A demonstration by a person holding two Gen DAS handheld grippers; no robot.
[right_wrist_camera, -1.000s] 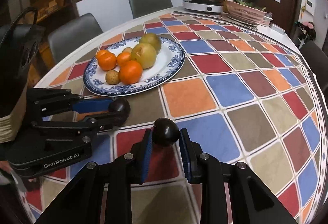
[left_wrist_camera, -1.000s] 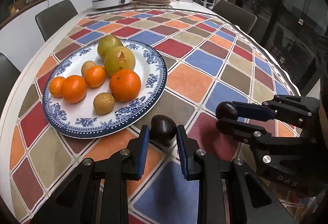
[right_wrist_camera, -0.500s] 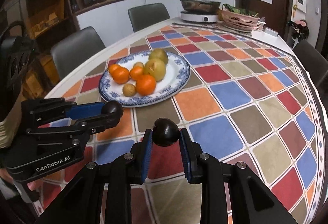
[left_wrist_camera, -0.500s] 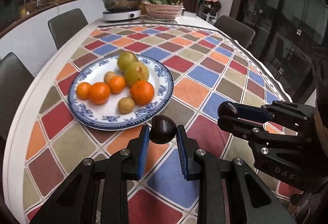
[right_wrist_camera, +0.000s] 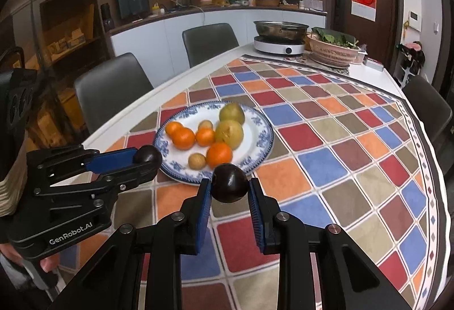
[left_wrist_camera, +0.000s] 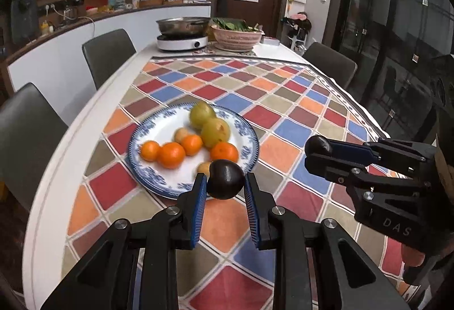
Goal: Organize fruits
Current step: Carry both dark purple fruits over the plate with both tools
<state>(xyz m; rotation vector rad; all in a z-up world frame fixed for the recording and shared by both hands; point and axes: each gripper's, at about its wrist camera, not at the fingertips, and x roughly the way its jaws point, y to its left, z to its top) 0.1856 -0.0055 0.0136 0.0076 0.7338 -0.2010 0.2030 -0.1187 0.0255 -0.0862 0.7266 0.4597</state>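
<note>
My left gripper (left_wrist_camera: 224,182) is shut on a dark purple round fruit (left_wrist_camera: 225,179) and holds it above the table, in front of a blue-and-white plate (left_wrist_camera: 159,182). The plate carries several oranges (left_wrist_camera: 171,154), two green pears (left_wrist_camera: 215,131) and small tan fruits. My right gripper (right_wrist_camera: 229,184) is shut on a second dark purple fruit (right_wrist_camera: 229,182), also raised in front of the plate (right_wrist_camera: 262,151). Each gripper shows in the other's view, the right one (left_wrist_camera: 319,149) to the right, the left one (right_wrist_camera: 146,156) to the left, each with its dark fruit at the tips.
A chequered cloth (left_wrist_camera: 283,111) covers the white table. A steel pan on an induction cooker (left_wrist_camera: 183,31) and a basket of greens (left_wrist_camera: 237,36) stand at the far end. Grey chairs (left_wrist_camera: 109,54) line the left side and the far right.
Both grippers, each still holding its dark fruit, have risen and pulled back from the table. The plate now looks smaller and farther off in both views.
</note>
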